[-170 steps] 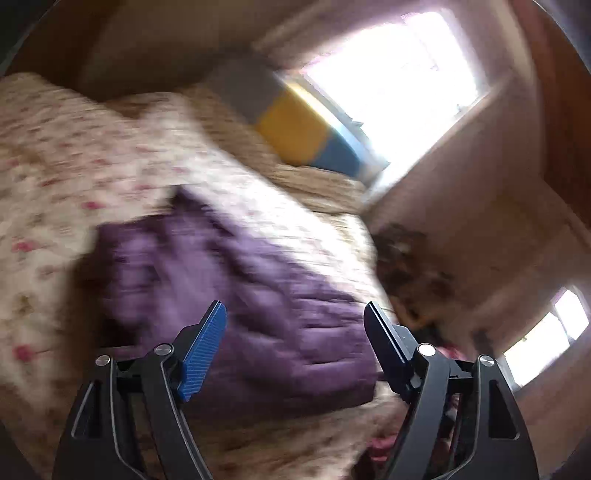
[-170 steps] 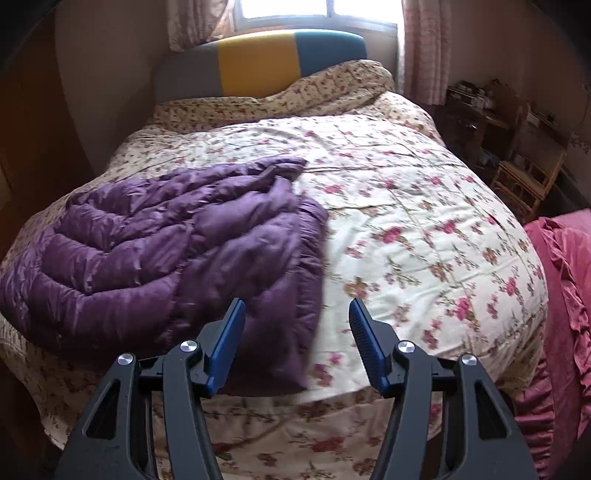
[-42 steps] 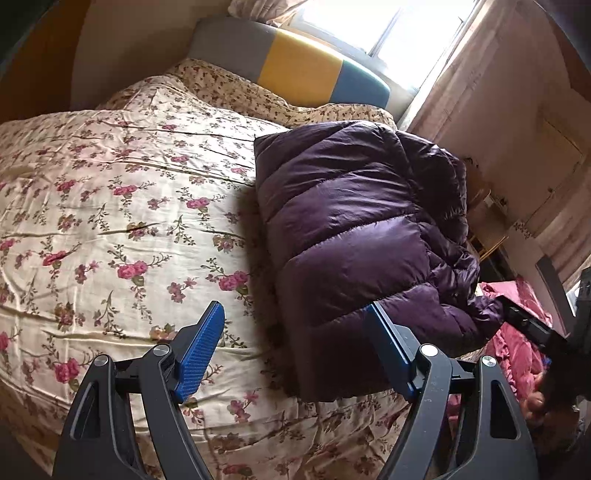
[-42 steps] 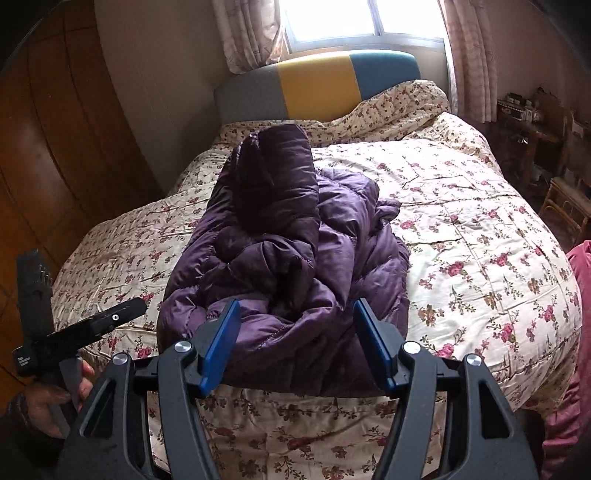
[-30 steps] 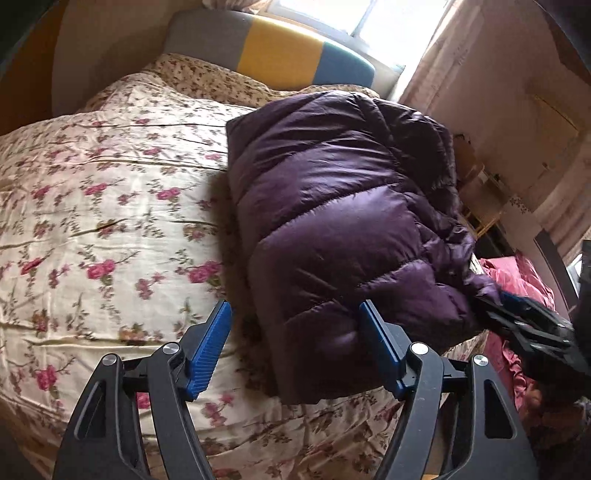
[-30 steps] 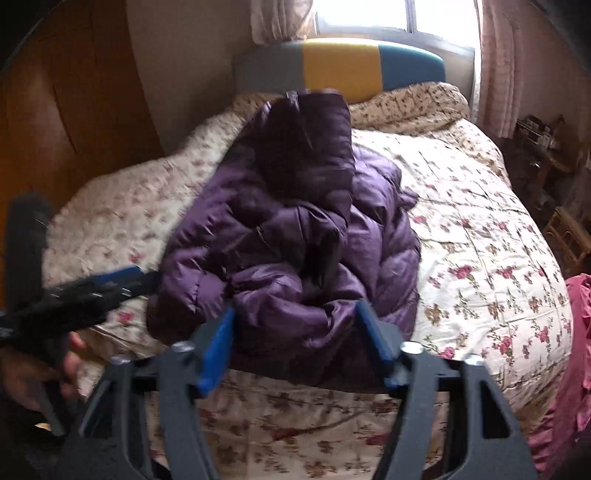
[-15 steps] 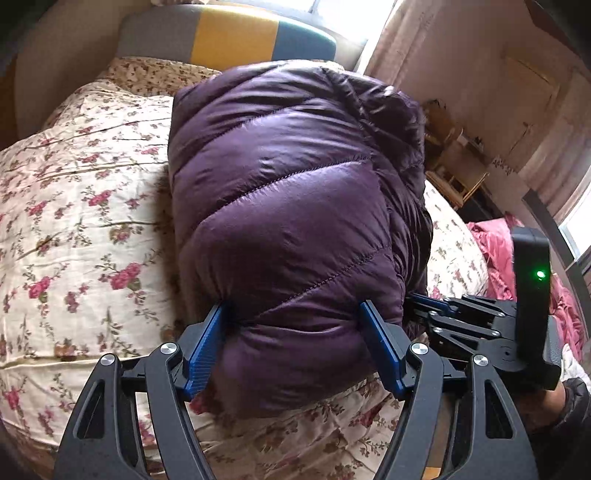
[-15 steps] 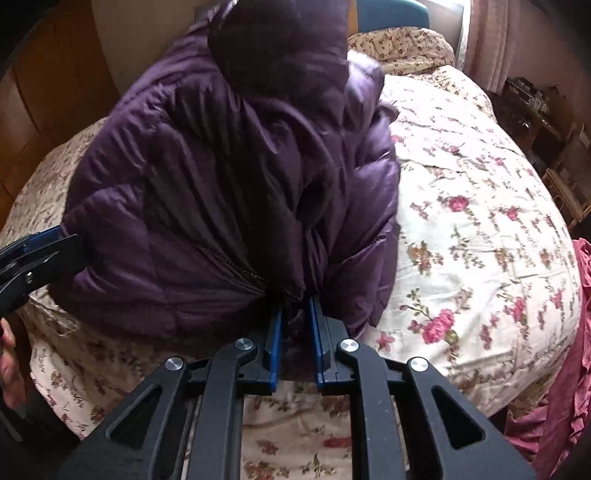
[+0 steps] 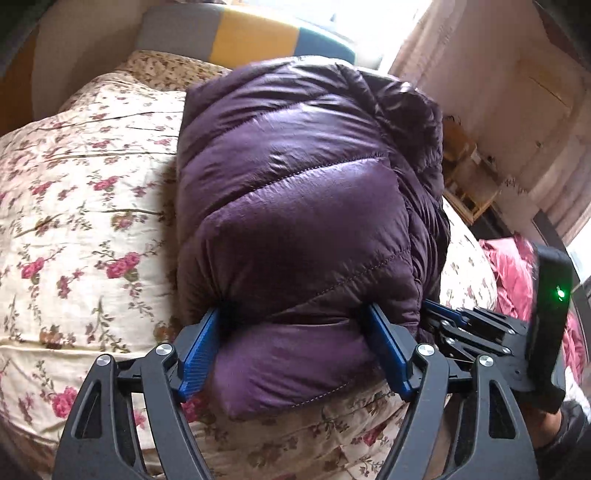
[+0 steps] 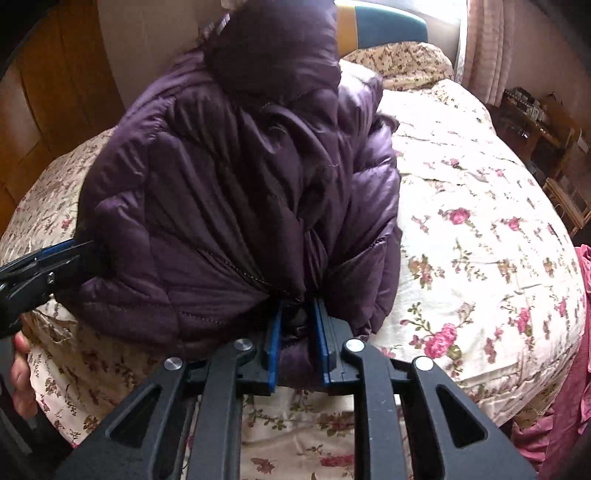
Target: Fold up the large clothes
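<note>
A bulky purple puffer jacket (image 9: 303,206) lies bunched on the floral bedspread (image 9: 81,206) near the bed's foot edge. My left gripper (image 9: 295,332) has its blue jaws wide apart around the jacket's near padded edge, which bulges between them. My right gripper (image 10: 298,328) is shut on a fold of the jacket (image 10: 229,192) at its near edge. The right gripper also shows at the right of the left wrist view (image 9: 480,332), and the left gripper at the left edge of the right wrist view (image 10: 40,262).
A striped grey, yellow and teal headboard (image 9: 236,33) stands at the far end under a bright window. Wooden furniture (image 10: 546,140) stands to the right of the bed. Pink ruffled cloth (image 10: 569,406) hangs at the bed's right corner. Wood panelling (image 10: 37,110) is on the left.
Both grippers have moved in onto the jacket's near edge. The right gripper's jaws closed on a fold of it. The left jaws now straddle the padded edge.
</note>
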`<state>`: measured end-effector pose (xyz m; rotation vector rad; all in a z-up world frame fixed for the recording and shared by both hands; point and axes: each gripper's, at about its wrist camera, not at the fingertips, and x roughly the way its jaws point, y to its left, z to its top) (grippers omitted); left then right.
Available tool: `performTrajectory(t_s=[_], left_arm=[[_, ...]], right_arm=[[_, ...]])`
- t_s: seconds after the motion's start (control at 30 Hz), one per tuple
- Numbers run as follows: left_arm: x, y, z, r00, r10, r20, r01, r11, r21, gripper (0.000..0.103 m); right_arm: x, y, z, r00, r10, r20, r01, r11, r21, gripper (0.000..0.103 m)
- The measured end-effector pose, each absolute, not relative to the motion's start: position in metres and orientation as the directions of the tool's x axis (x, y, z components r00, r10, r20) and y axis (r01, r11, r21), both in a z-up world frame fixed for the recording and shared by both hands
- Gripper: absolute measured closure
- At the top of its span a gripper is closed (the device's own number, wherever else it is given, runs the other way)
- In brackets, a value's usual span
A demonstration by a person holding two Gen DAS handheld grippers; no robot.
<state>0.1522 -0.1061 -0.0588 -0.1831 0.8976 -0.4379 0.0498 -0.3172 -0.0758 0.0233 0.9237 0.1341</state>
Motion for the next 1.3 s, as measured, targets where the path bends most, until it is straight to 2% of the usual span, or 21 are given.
performTrajectory(t_s=[0.03,0.1,0.4,0.6,0.9,1.07,1.3], left_arm=[[0.151,-0.105,-0.057,0.546,-0.442,-0.712,0.287,0.897,-0.337,0.027],[0.150,-0.102,-0.052,0.552,-0.443,-0.706,0.278,0.897,-0.345,0.027],[0.151,-0.078,-0.027,0.619,-0.423,-0.662,0.239,0.904,-0.355,0.027],[0.158,-0.073,-0.020,0.633,-0.404,-0.660,0.229,0.913,-0.339,0.027],[0.176,-0.081,-0.018,0.628,-0.397,-0.669,0.240,0.917,-0.318,0.027],[0.189,-0.087,-0.018,0.624,-0.403,-0.669,0.246,0.914,-0.322,0.027],[0.201,-0.098,-0.026,0.599,-0.418,-0.683,0.267,0.908,-0.321,0.027]], right_arm=[[0.046,-0.317,-0.072,0.607,0.115,-0.787,-0.106,0.992,0.064,0.062],[0.038,-0.320,-0.063,0.624,0.109,-0.774,-0.103,0.993,0.058,0.058],[0.009,-0.315,-0.010,0.713,0.071,-0.697,-0.109,0.994,-0.009,0.054],[0.026,-0.297,0.011,0.746,0.082,-0.661,-0.111,0.994,-0.003,0.053],[0.082,-0.284,0.017,0.737,0.069,-0.672,-0.106,0.994,-0.013,0.052],[0.109,-0.287,0.015,0.731,0.061,-0.680,-0.122,0.992,-0.043,0.045],[0.136,-0.307,-0.023,0.664,-0.002,-0.748,-0.064,0.996,-0.059,0.040]])
